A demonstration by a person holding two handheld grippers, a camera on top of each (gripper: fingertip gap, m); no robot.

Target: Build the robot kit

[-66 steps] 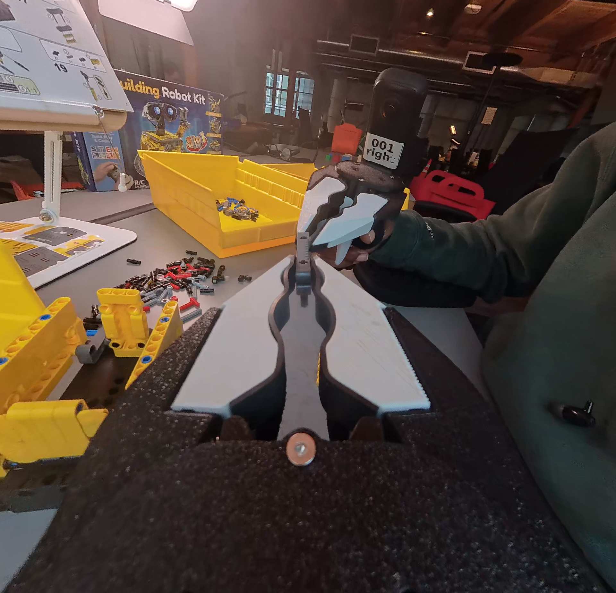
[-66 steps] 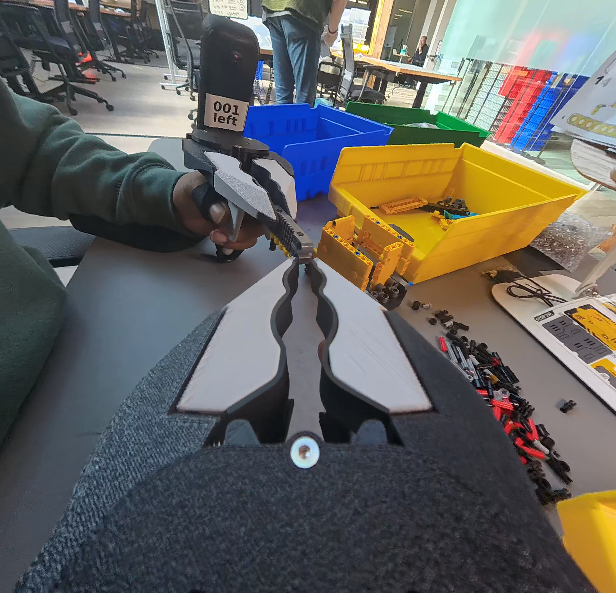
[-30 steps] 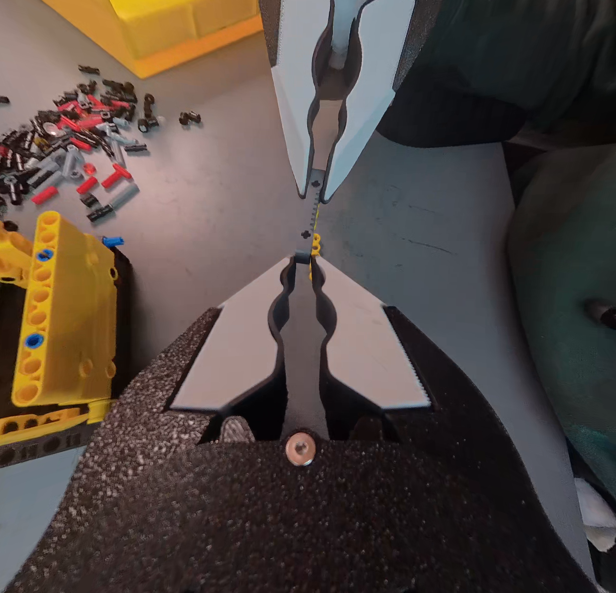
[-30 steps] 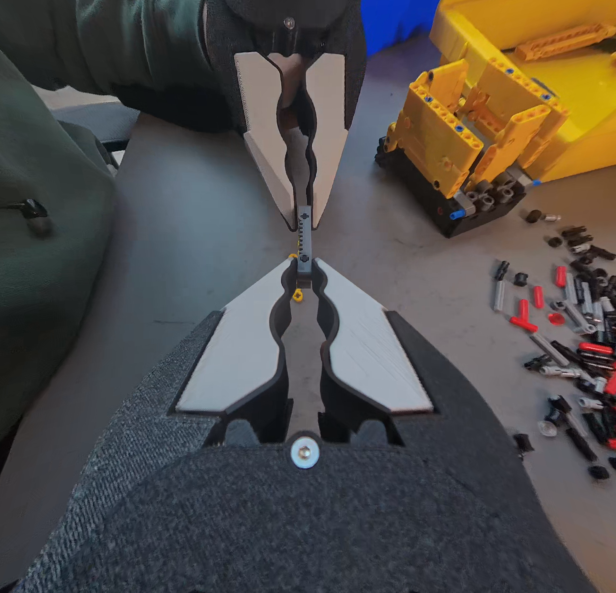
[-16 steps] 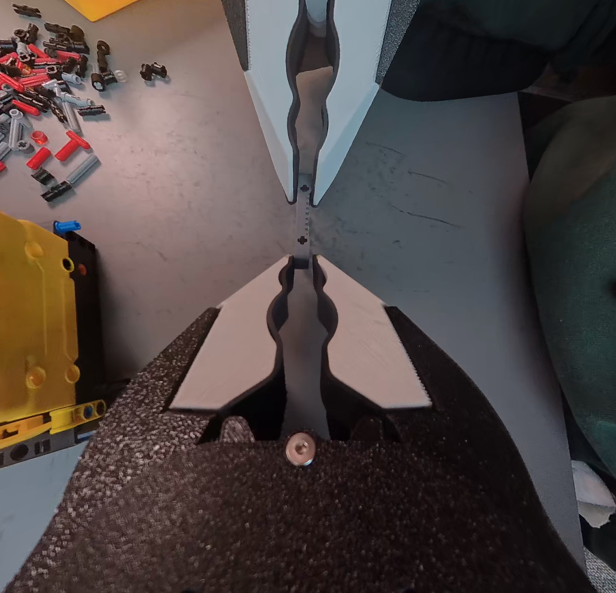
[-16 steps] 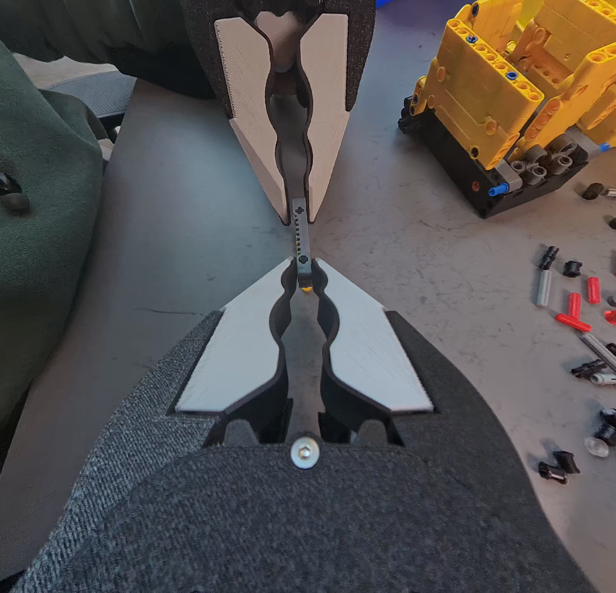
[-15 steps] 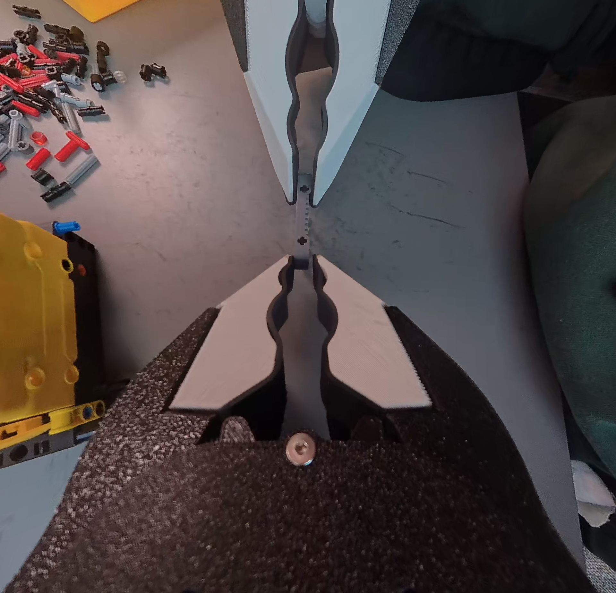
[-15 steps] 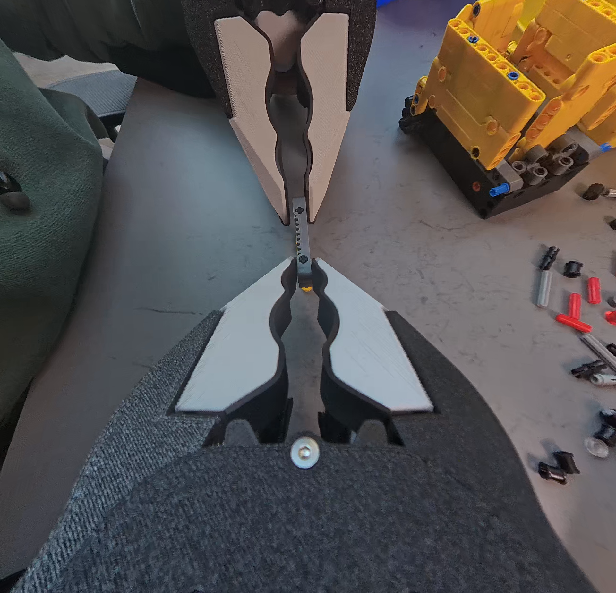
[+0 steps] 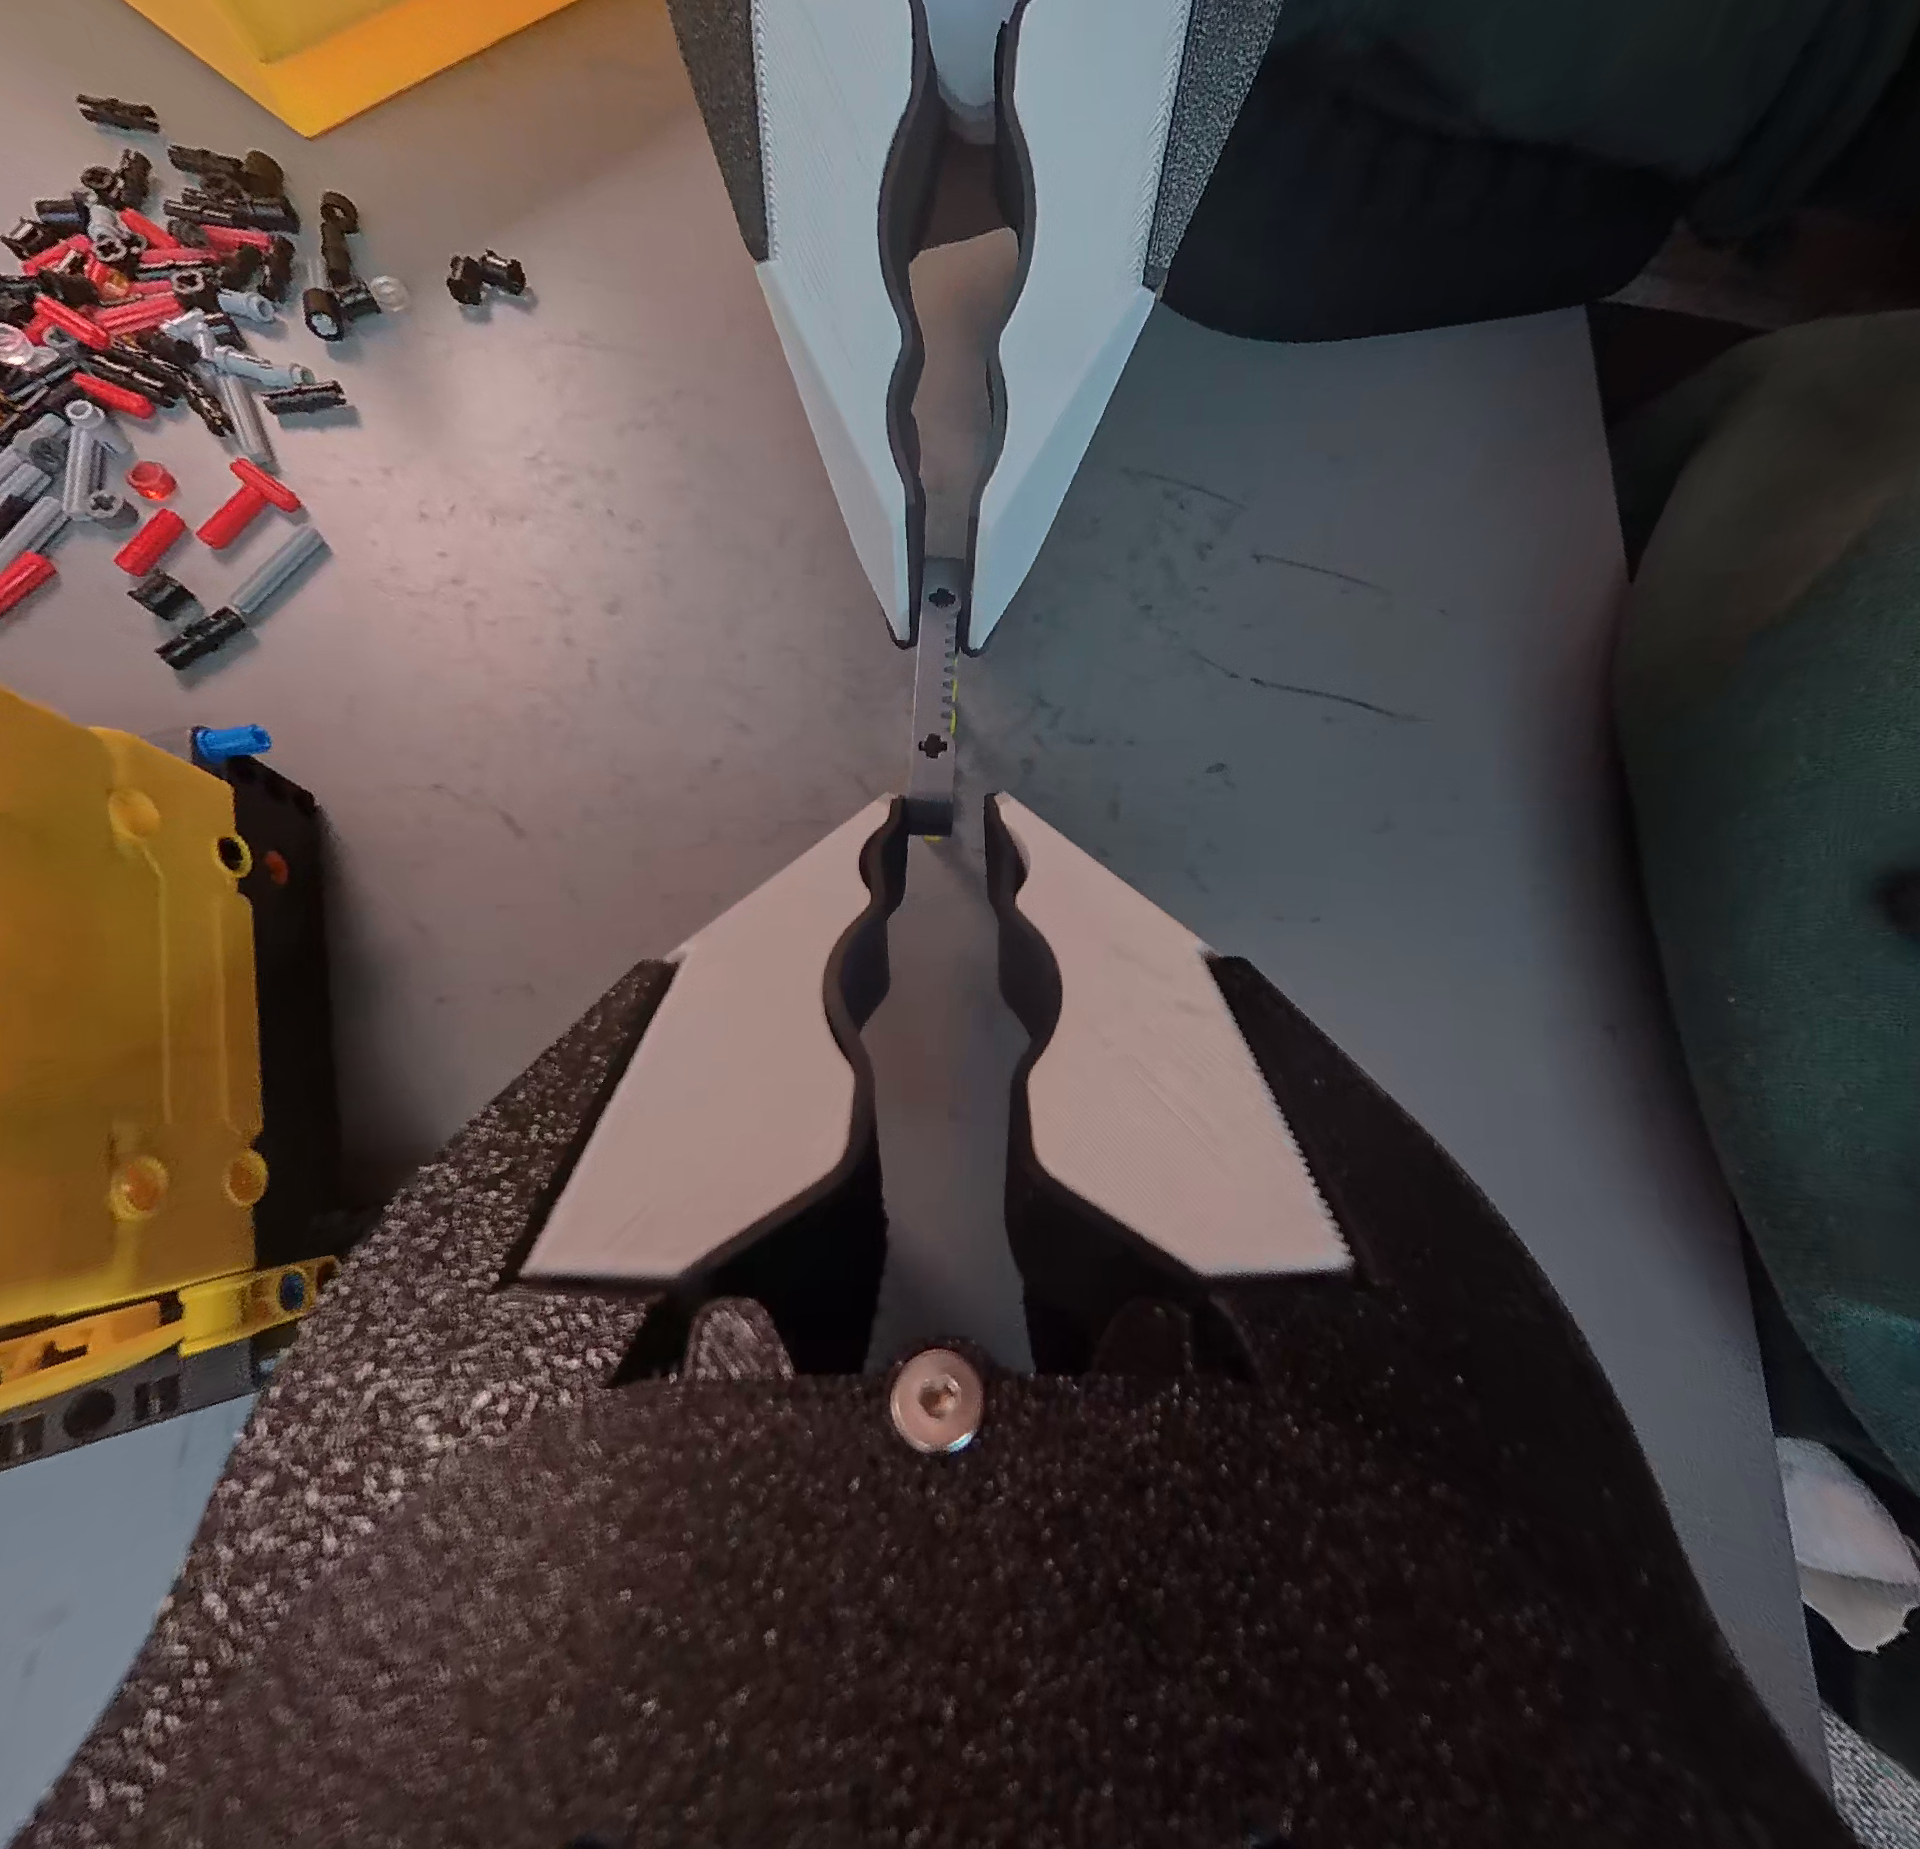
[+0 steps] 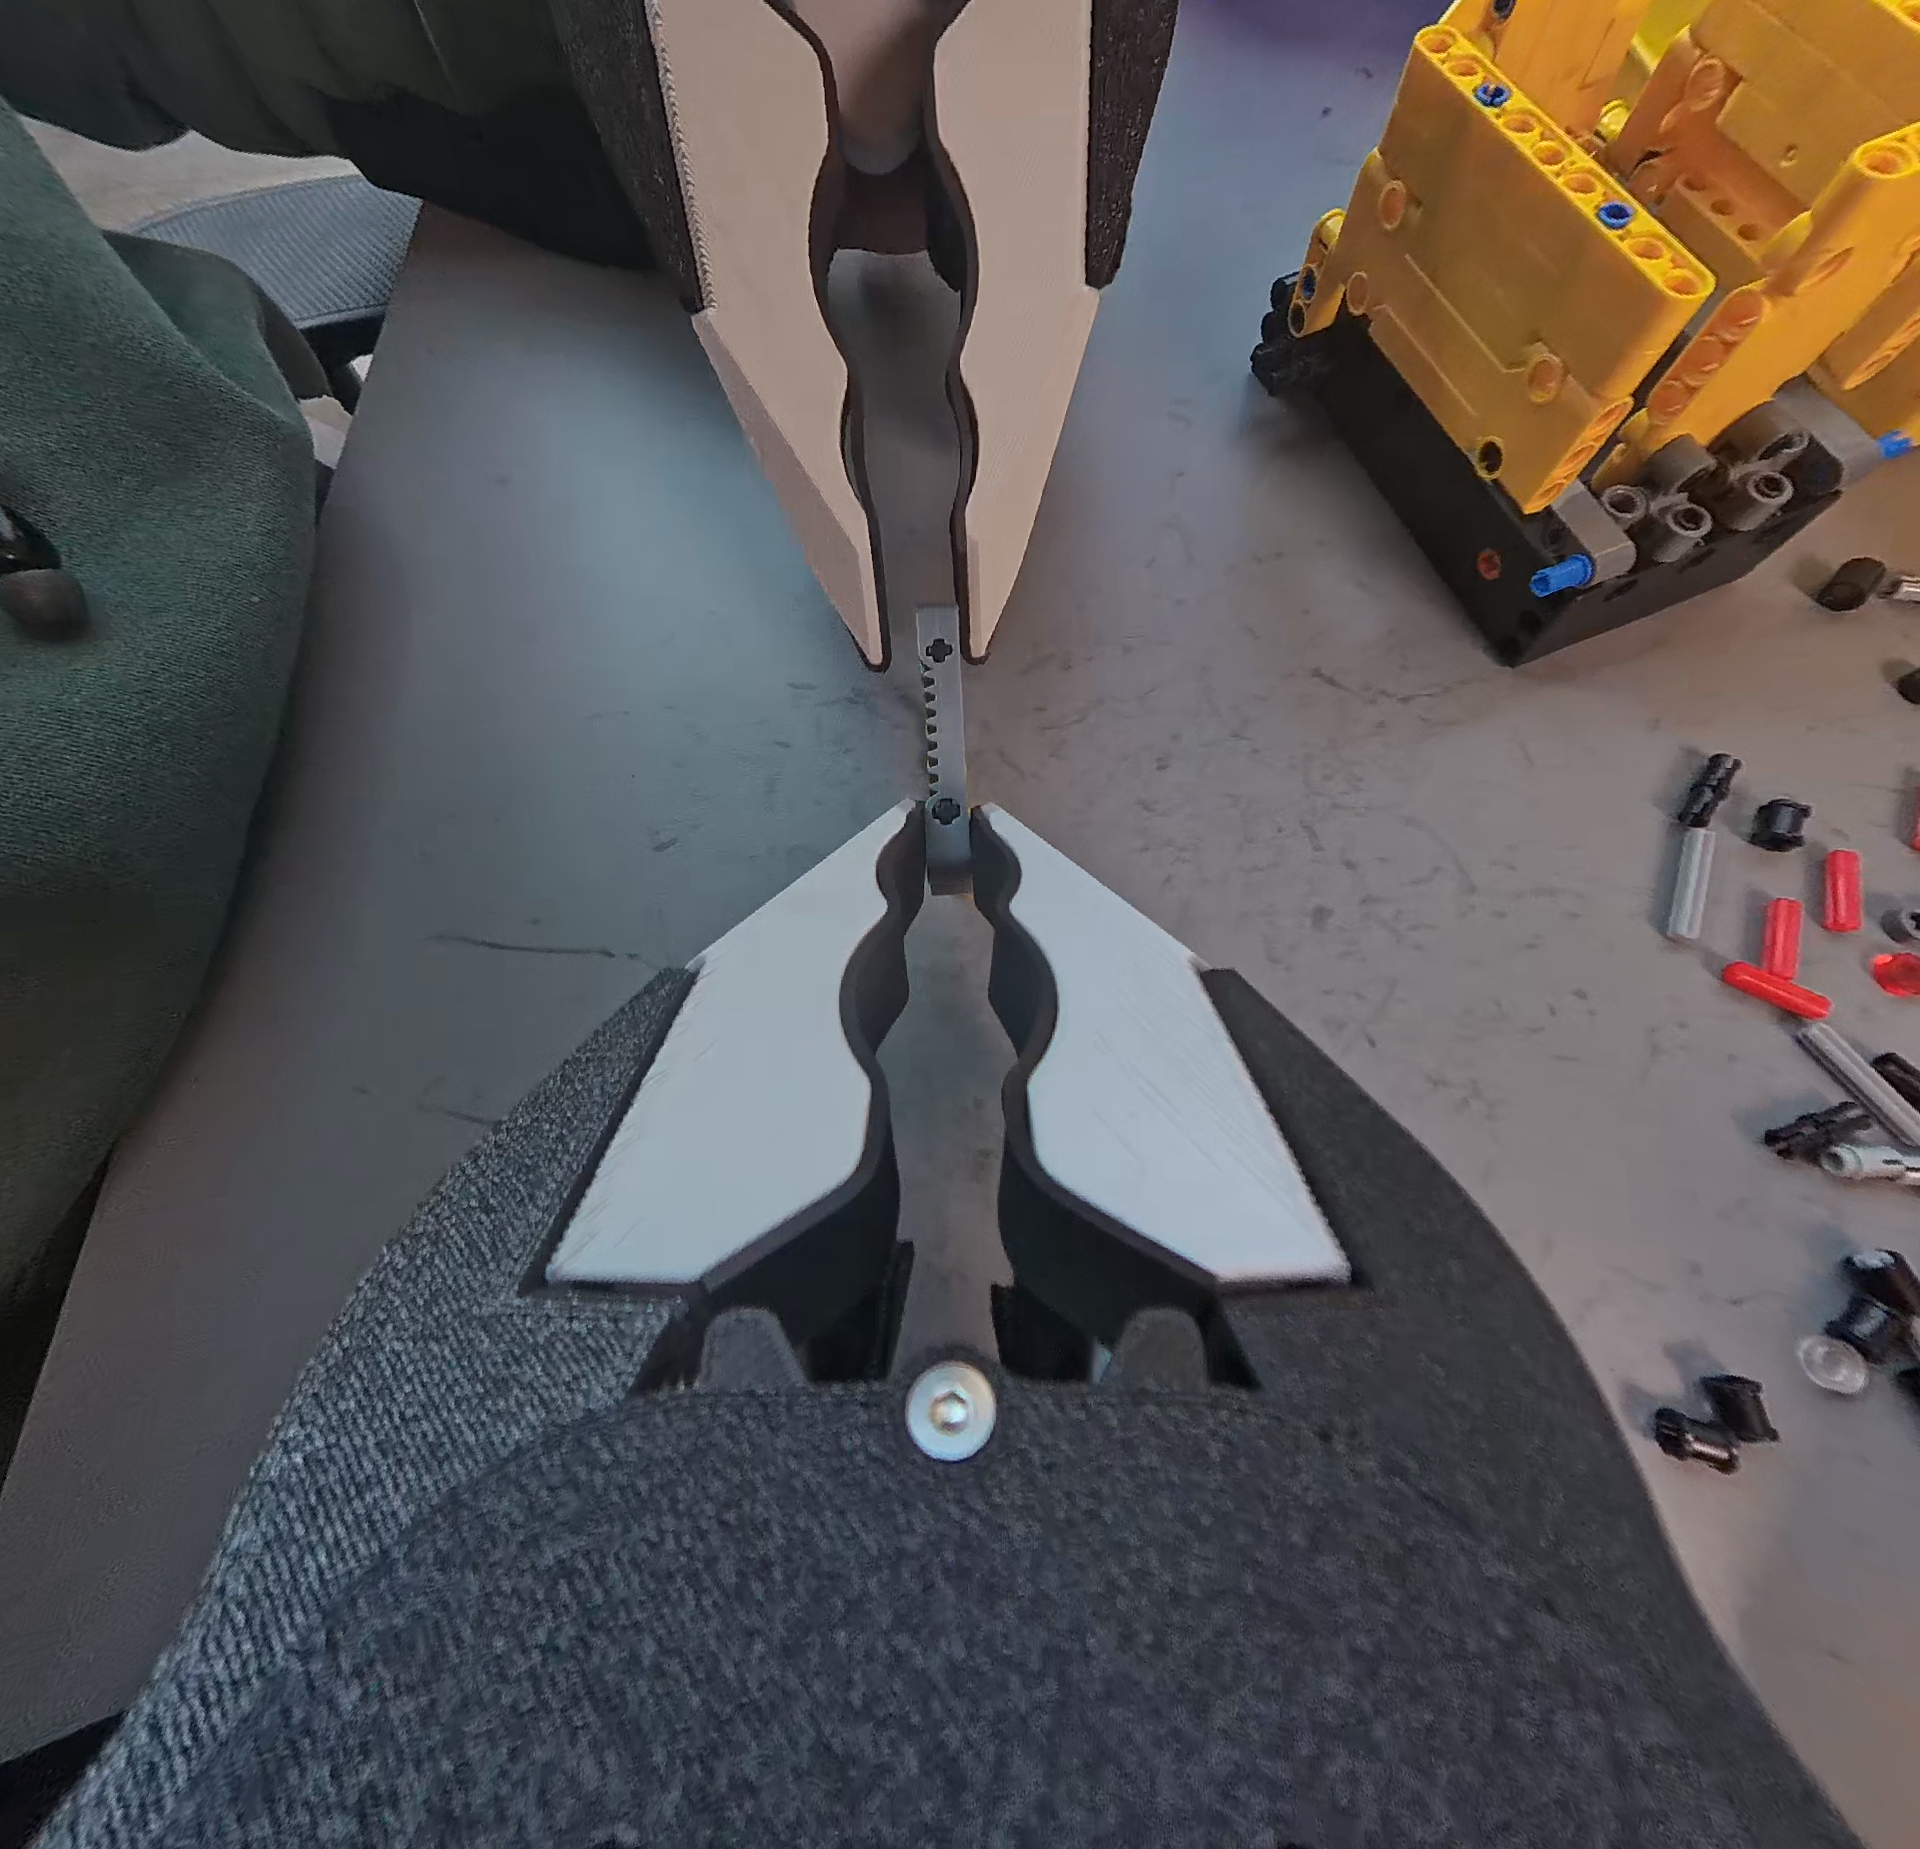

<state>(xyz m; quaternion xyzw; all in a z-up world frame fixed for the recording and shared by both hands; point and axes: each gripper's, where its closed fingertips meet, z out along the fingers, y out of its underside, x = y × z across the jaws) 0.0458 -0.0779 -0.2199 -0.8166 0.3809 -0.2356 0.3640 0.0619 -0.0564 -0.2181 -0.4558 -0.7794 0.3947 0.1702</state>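
Right gripper (image 10: 945,823) is clamped on one end of a grey toothed rack (image 10: 943,729); left gripper (image 9: 940,807) is slightly parted around the other end, above the worktop (image 9: 582,573).

The left tongs (image 9: 940,812) have been parted slightly about the toothed grey rack (image 9: 935,703), which is now gripped only by the right tongs (image 9: 940,615), both having been lowered toward the tabletop (image 9: 623,552).
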